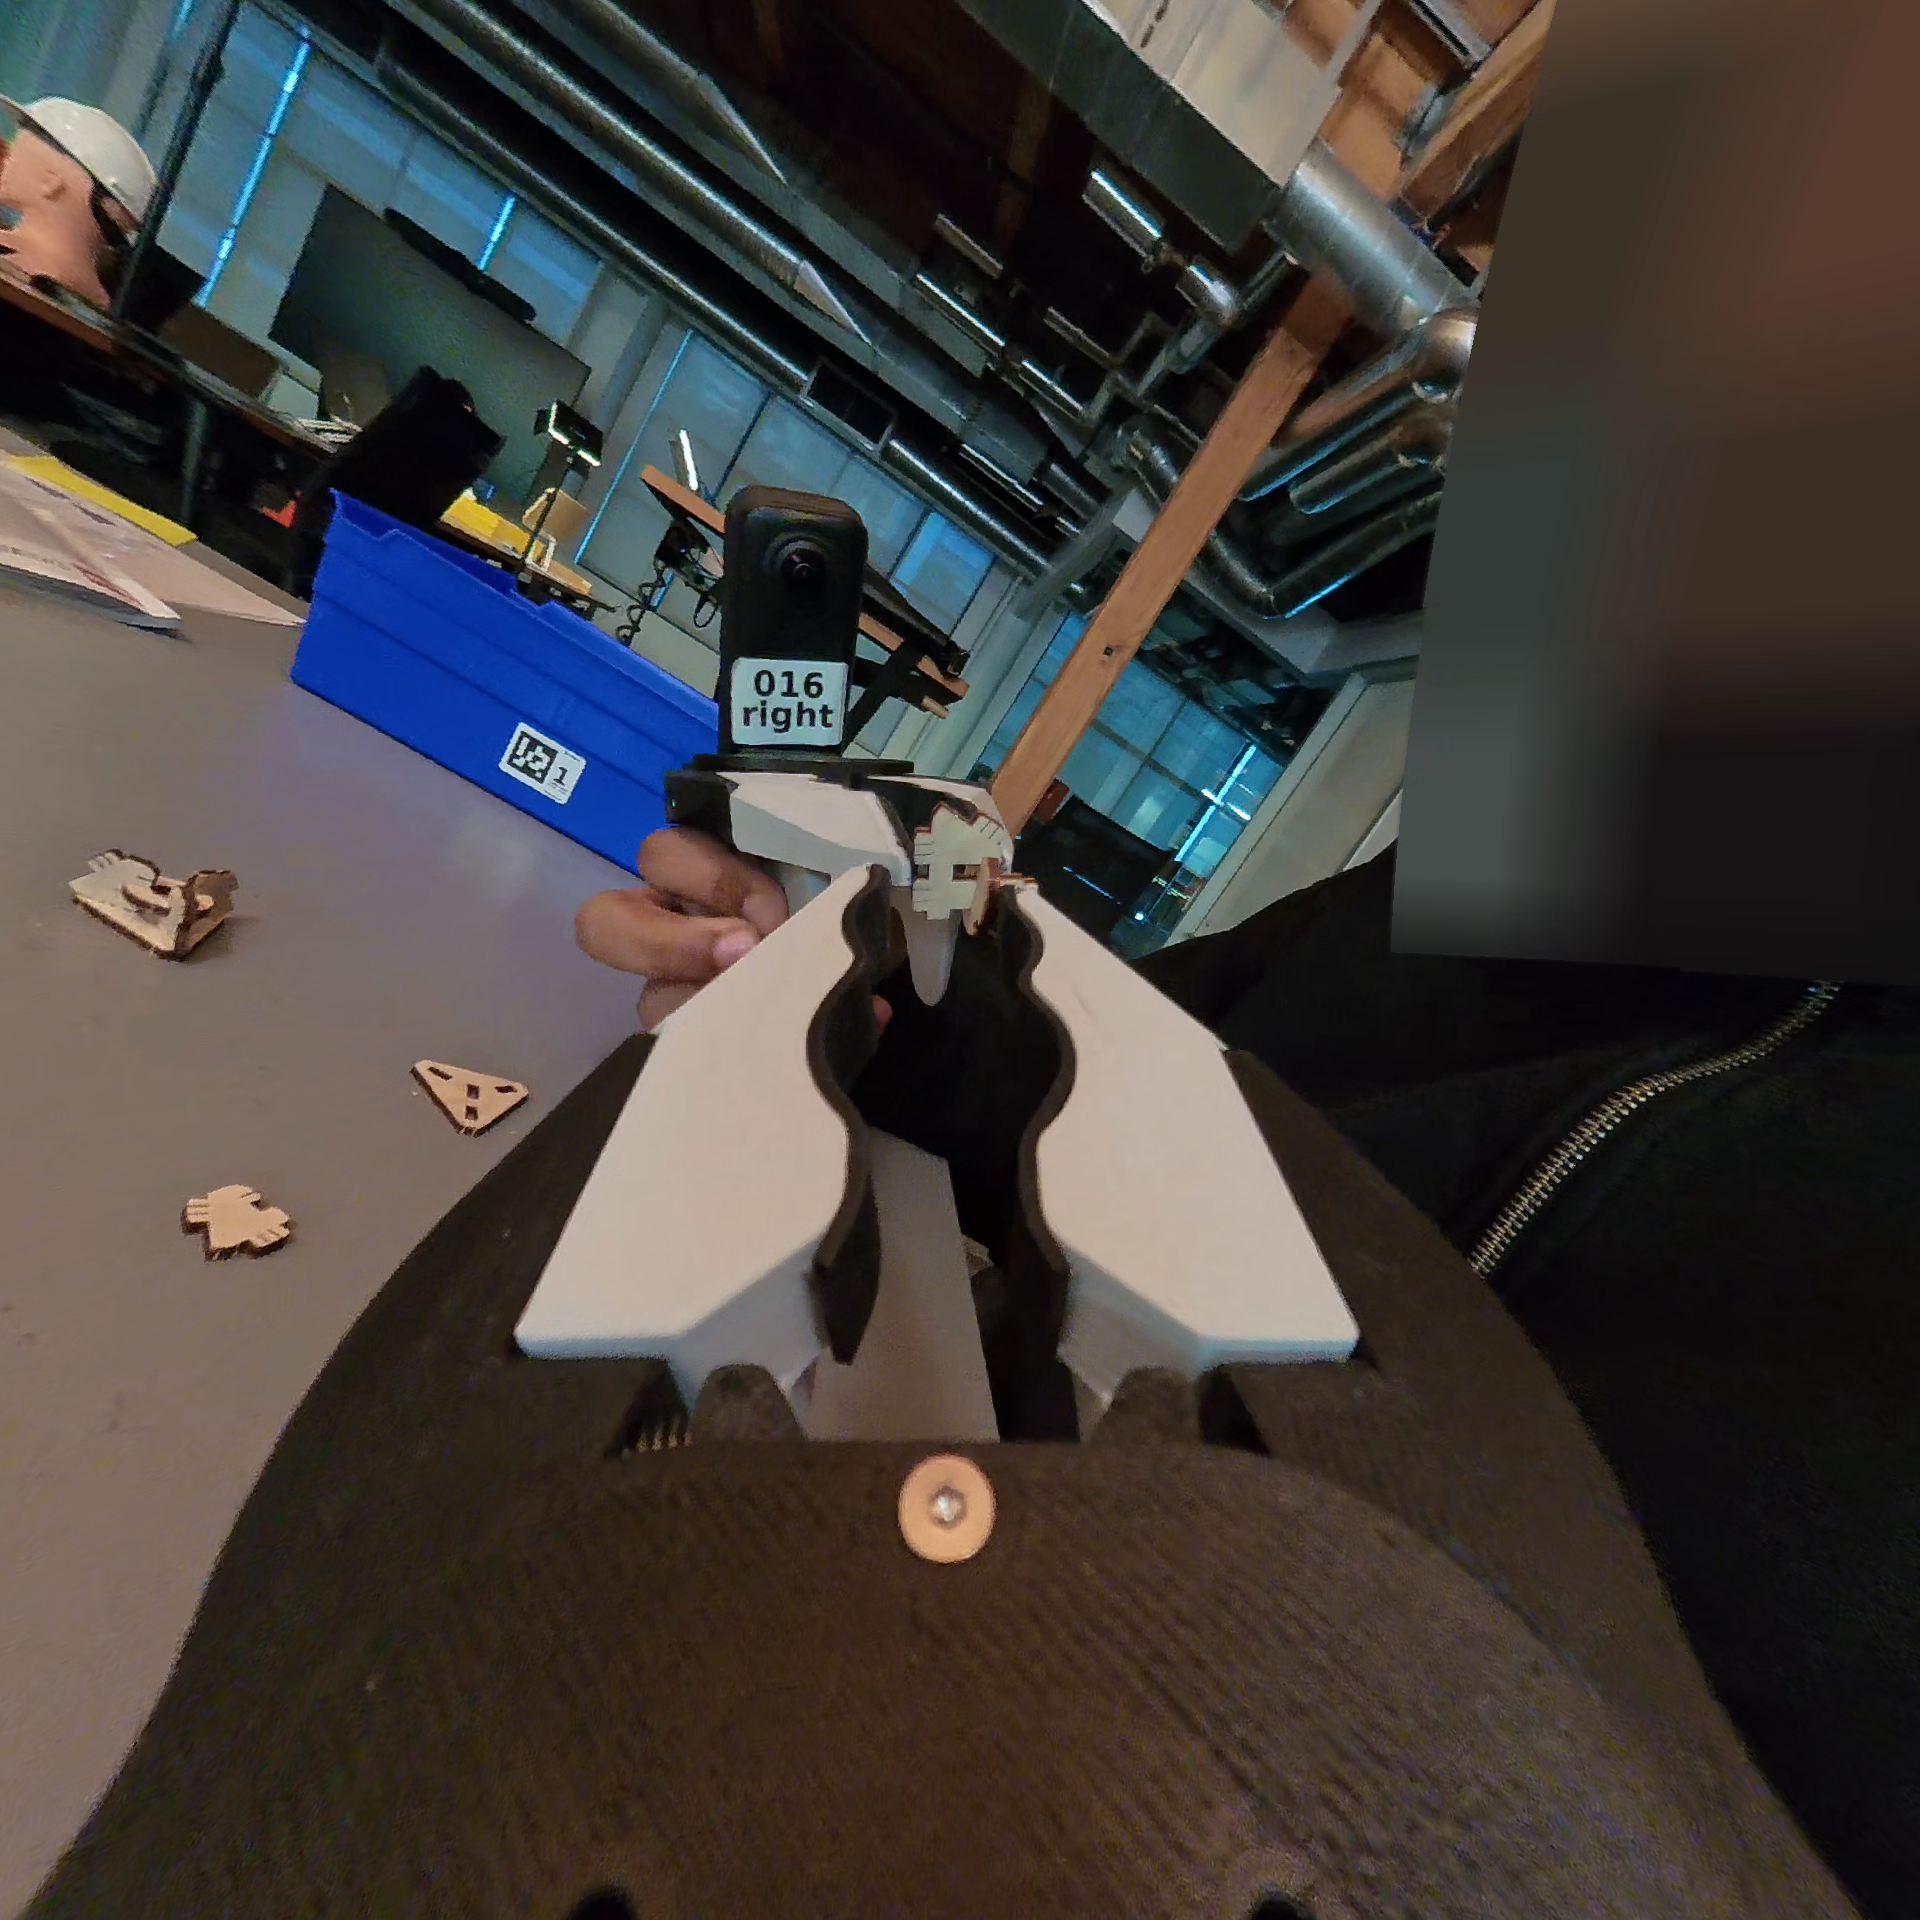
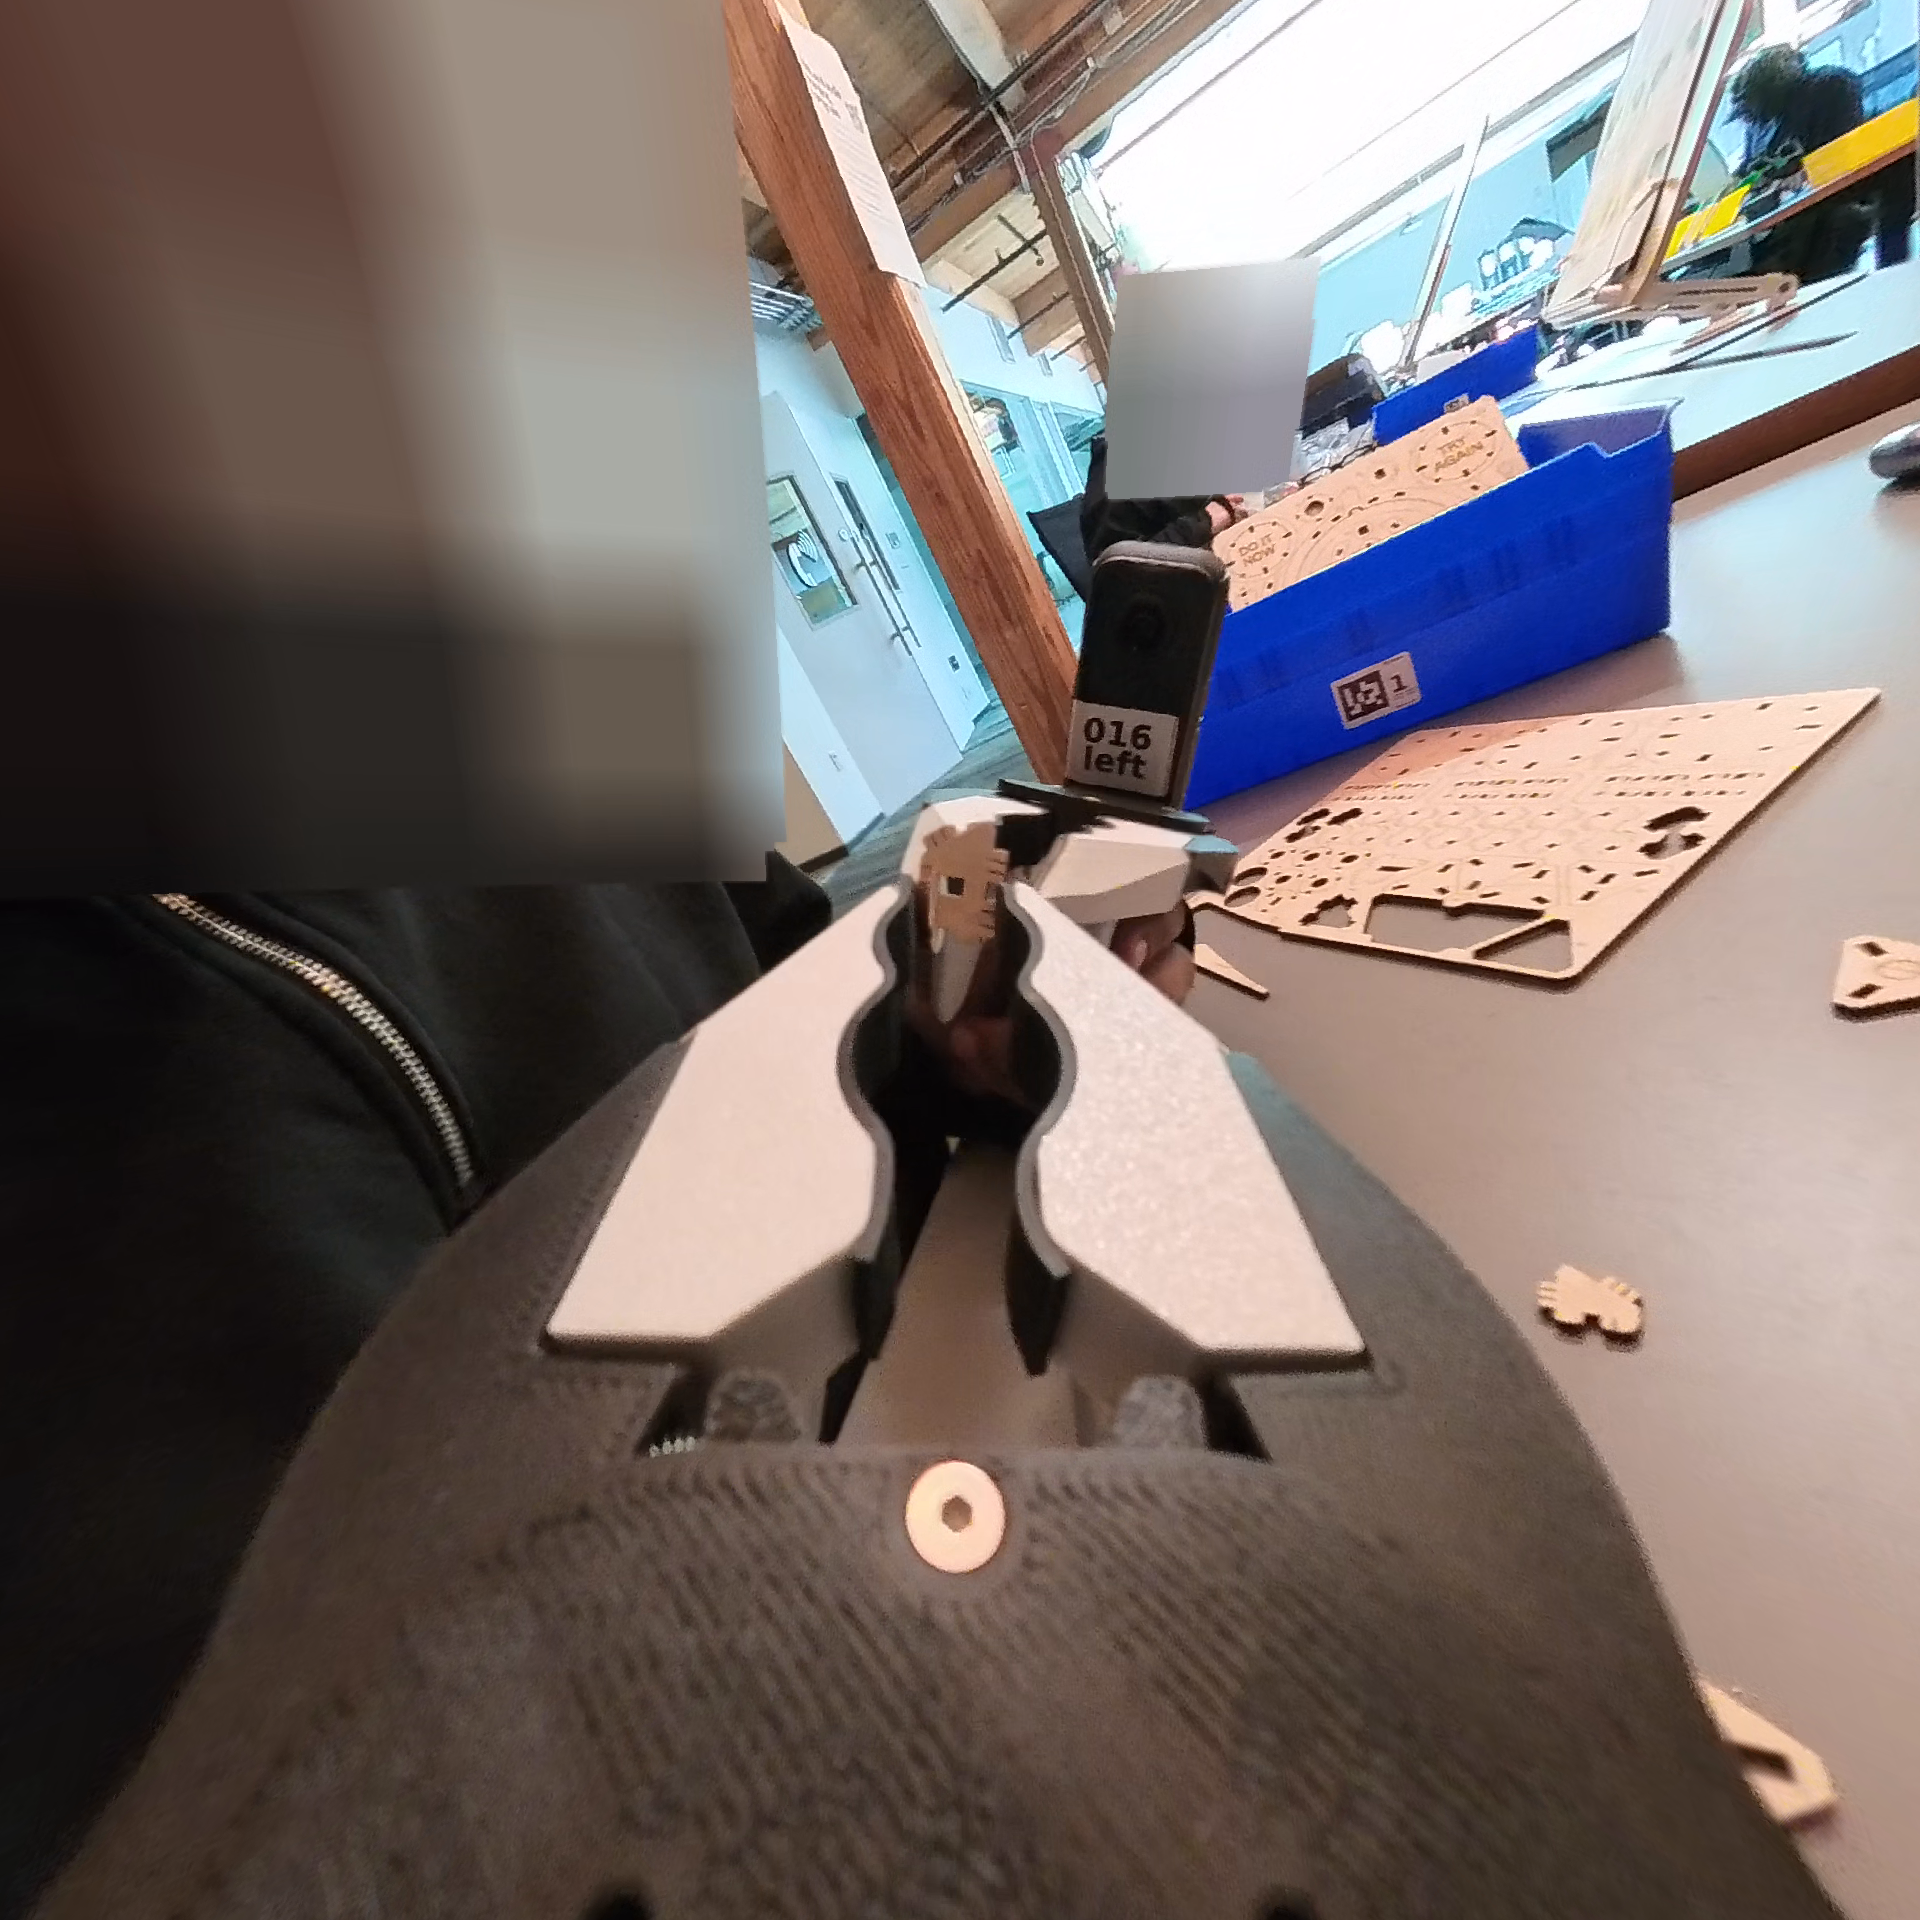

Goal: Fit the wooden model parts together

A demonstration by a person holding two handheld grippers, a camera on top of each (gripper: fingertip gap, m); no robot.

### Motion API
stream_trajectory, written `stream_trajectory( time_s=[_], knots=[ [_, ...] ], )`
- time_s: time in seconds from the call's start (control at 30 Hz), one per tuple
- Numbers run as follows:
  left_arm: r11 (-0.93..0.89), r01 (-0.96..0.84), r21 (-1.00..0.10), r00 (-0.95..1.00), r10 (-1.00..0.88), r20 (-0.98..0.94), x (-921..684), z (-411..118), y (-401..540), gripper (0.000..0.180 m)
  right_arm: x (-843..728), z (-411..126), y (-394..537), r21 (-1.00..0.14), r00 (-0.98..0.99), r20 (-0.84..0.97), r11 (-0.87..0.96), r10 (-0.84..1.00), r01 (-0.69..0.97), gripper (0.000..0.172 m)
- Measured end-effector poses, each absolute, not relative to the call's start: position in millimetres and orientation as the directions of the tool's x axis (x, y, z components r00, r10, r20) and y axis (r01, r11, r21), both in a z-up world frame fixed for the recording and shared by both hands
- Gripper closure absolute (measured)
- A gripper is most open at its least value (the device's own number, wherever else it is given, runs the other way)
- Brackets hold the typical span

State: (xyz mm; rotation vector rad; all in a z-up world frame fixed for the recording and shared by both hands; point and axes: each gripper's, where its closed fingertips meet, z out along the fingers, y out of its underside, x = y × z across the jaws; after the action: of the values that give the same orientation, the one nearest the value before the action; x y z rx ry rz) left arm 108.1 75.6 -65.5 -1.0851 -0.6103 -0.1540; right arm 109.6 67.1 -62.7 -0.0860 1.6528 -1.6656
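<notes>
The two grippers face each other tip to tip above the grey table (image 1: pixel 312 935). A small notched wooden piece (image 1: pixel 956 857) with a second thin piece slotted crosswise into it sits where the tips meet. My left gripper (image 1: pixel 951 883) is closed down on this joined piece, its pads at both sides. In the right wrist view the same pale piece (image 2: pixel 961 878) with a square hole sits between the tips of my right gripper (image 2: pixel 958 899), which is shut on it. A hand (image 1: pixel 675 914) holds the right gripper's handle.
A blue bin (image 1: pixel 468 644) stands on the table; in the right wrist view it (image 2: pixel 1455 582) holds wooden sheets. Loose wooden pieces (image 1: pixel 156 899) (image 1: pixel 470 1093) (image 1: pixel 237 1221) lie to the left. A cut-out wooden sheet (image 2: pixel 1558 810) lies flat. A black zip jacket (image 1: pixel 1558 1143) is close behind. My two grippers' fingertips are within a few centimetres of each other.
</notes>
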Motion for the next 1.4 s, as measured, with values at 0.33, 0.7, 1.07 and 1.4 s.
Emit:
stream_trajectory(
  time_s=[0.33,0.7,1.07,1.4],
  knots=[
    [0.476,0.385,-0.791,0.842,0.17,0.512,111,-63,76,0.171,110,-59,68,-0.95,-0.812,-0.261,-0.011,-0.523,0.312,0.158],
    [0.461,0.234,-0.856,0.844,0.341,0.414,108,-59,69,0.161,112,-67,66,-0.948,-0.772,-0.288,0.057,-0.567,0.312,0.158],
    [0.438,0.24,-0.866,0.867,0.305,0.394,114,-58,77,0.156,113,-68,66,-0.918,-0.723,-0.383,0.153,-0.574,0.365,0.158],
    [0.456,0.259,-0.851,0.888,0.234,0.396,121,-51,84,0.163,120,-57,74,-0.86,-0.6,-0.472,0.187,-0.646,0.476,0.158]
  ],
)
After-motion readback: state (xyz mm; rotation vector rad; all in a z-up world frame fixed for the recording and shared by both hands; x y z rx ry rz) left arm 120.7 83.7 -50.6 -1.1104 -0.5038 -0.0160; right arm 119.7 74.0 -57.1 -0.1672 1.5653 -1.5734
